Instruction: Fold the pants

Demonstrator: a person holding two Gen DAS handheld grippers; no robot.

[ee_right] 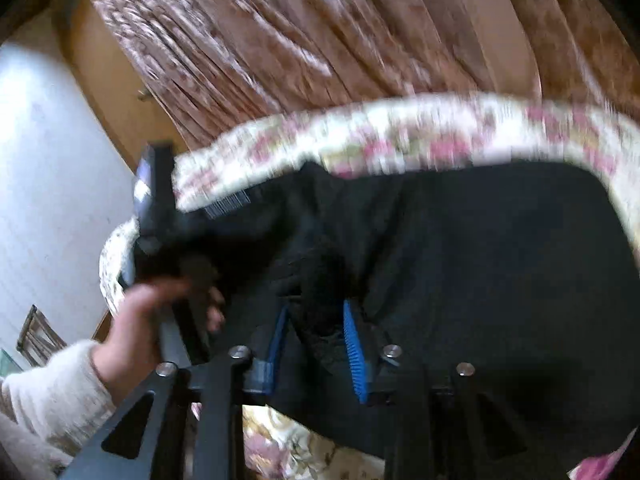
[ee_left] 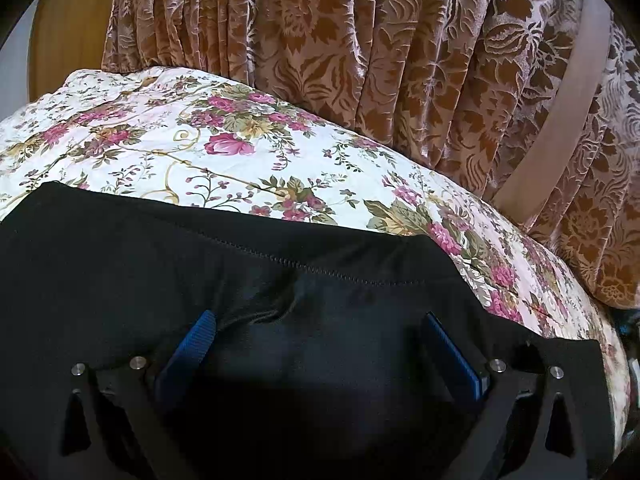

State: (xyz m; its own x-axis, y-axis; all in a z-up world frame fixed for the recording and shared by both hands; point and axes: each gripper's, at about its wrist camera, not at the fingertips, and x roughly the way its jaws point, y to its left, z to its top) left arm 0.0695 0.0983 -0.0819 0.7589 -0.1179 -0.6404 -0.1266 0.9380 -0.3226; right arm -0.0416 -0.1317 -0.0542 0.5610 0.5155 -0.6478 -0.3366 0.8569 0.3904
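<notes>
Black pants [ee_left: 240, 248] lie spread on a floral bedspread [ee_left: 200, 140], their stitched hem running across the left wrist view. My left gripper [ee_left: 320, 340] rests on the cloth with its blue pads [ee_left: 192, 340] wide apart, open, gripping nothing. The right wrist view is blurred by motion. There the pants [ee_right: 480, 260] cover most of the bed. My right gripper [ee_right: 318, 344] has its jaws close together, with a bunched fold of black cloth [ee_right: 320, 312] pinched between the blue pads [ee_right: 354, 352]. At the left, a person's hand [ee_right: 136, 320] in a cream sleeve holds the other tool.
A brown patterned curtain [ee_left: 360, 40] hangs right behind the bed, with a pale tie-back band [ee_left: 560, 112]. A wooden panel [ee_left: 68, 32] stands at the far left. In the right wrist view a white wall [ee_right: 48, 160] lies left of the bedspread's edge [ee_right: 400, 136].
</notes>
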